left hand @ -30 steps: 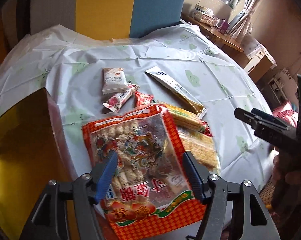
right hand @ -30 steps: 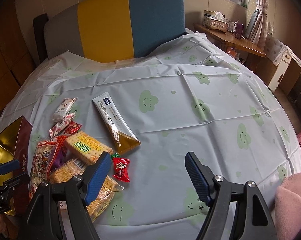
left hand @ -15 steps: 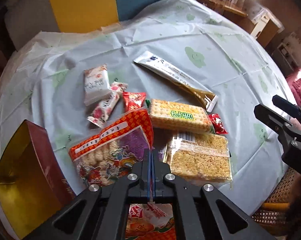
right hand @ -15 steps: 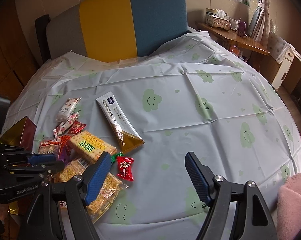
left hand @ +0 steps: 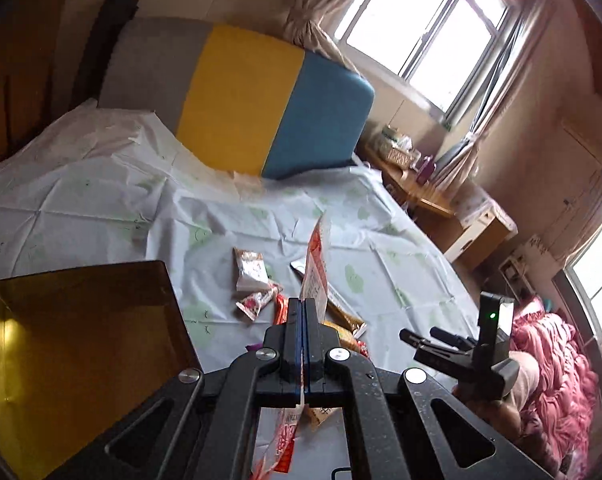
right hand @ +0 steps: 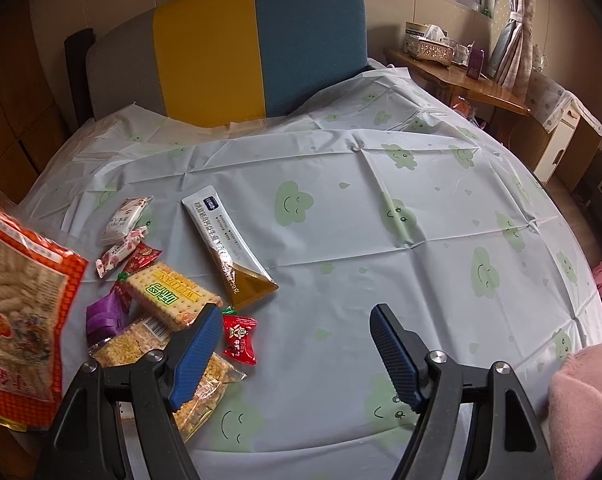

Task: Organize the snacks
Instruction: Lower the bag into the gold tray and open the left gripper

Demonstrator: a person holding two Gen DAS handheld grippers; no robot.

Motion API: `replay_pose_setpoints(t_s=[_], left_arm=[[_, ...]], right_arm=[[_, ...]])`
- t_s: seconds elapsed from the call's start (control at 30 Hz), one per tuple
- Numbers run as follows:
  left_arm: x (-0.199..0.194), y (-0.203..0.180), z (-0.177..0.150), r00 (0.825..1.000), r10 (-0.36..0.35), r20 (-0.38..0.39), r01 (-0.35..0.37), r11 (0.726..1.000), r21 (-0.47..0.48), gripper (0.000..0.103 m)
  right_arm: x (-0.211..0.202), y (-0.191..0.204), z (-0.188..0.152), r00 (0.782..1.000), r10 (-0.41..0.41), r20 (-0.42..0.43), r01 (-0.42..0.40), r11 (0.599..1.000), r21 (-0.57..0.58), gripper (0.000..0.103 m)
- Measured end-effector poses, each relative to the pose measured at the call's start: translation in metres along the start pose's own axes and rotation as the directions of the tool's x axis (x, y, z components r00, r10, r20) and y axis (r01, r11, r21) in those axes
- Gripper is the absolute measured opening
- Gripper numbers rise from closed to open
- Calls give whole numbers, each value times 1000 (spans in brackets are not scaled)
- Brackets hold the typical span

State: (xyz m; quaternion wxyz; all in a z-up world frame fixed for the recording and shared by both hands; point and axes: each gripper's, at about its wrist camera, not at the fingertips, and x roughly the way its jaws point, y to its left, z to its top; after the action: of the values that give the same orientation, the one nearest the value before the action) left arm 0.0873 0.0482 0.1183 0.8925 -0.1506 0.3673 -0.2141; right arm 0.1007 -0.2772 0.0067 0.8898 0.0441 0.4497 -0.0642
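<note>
Two grippers show: the left gripper (left hand: 303, 308), beside the gold-lined box (left hand: 81, 344), has its jaws pressed together on the red-orange snack bag (right hand: 17, 312), which hangs edge-on above the table (right hand: 381, 208), clear of the pile. Right of it the loose snacks lie together on the cloth: a purple candy (right hand: 105, 316), a cracker pack (right hand: 173, 300), a red candy (right hand: 240, 338) and a long white-and-gold sachet (right hand: 229, 248). The right gripper (right hand: 293, 356) hovers over the table's near edge, jaws spread wide and holding nothing, its left finger above the cracker pack.
</note>
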Motion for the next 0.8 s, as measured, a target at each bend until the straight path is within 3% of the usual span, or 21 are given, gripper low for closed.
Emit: replay_pose_setpoints(t_s=[0.13, 0.27, 0.5, 0.7, 0.8], left_arm=[[-34, 10, 14, 996, 23, 88, -22, 1000, -4, 0], [-53, 41, 16, 984, 123, 125, -118, 992, -44, 0], [-49, 102, -12, 947, 317, 50, -308, 942, -133, 0], [-49, 123, -37, 927, 371, 45, -358, 916, -179, 1], [-46, 122, -44, 933, 358, 40, -345, 921, -178, 10]], right_arm=[[1, 1, -1, 1000, -19, 9, 19, 1000, -7, 78], [-1, 4, -1, 999, -23, 26, 24, 1000, -20, 78], [-5, 14, -2, 999, 6, 48, -4, 999, -48, 78], [-7, 19, -3, 998, 39, 53, -36, 998, -54, 78], [-3, 22, -3, 998, 39, 40, -37, 998, -58, 78]])
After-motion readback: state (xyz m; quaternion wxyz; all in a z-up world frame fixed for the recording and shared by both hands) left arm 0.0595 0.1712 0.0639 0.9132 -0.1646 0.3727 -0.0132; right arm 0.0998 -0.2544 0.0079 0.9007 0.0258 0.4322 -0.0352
